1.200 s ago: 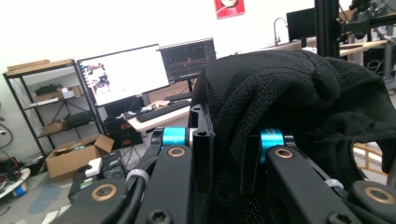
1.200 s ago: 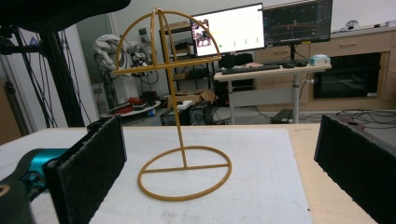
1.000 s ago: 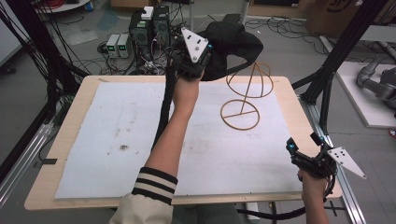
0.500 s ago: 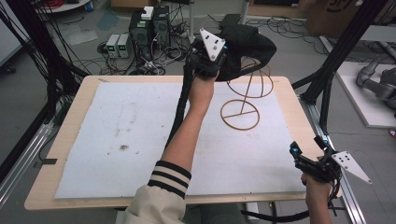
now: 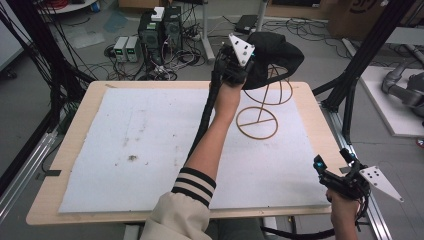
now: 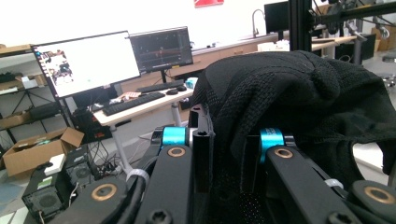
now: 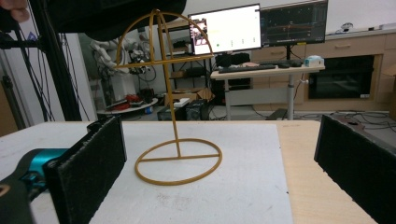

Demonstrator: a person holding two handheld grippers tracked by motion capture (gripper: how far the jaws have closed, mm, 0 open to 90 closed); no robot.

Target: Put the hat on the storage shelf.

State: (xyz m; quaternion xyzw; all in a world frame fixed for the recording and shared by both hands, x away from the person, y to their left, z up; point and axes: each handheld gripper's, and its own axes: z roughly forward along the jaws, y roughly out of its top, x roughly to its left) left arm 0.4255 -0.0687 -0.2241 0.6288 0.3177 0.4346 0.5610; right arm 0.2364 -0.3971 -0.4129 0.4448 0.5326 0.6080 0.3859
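So the landmark here is the gold wire hat stand (image 5: pixel 260 107) sitting toward the far right part of the white mat (image 5: pixel 125 145), everything else is relative to that. Nearest to the person, well short of the stand and off past the mat's near right corner, the right gripper (image 5: pixel 336 169) hangs with its jaws spread wide and nothing between them; in its own view the stand (image 7: pixel 173 116) sits framed in the gap, well apart from it. Farther out, the left gripper (image 5: pixel 229 64) is up high just beside the stand's domed top, jaws clamped on the fabric of a black hat (image 5: pixel 272 52), and the left gripper view shows the knit (image 6: pixel 299 107) bunched between the pads. The hat hangs over the dome's far side, and I can't tell if it's actually resting on the wire or just hovering above it. What worries me: the stand looks light and top-heavy on a thin stem with a flat ring base, and nothing is steadying it. If the hat comes down off-centre or drags sideways, it could snag a wire hoop and tip the whole thing over. Letting go too early would probably just slide the hat off the back edge of the table (image 5: pixel 310 107) onto the floor cables behind.
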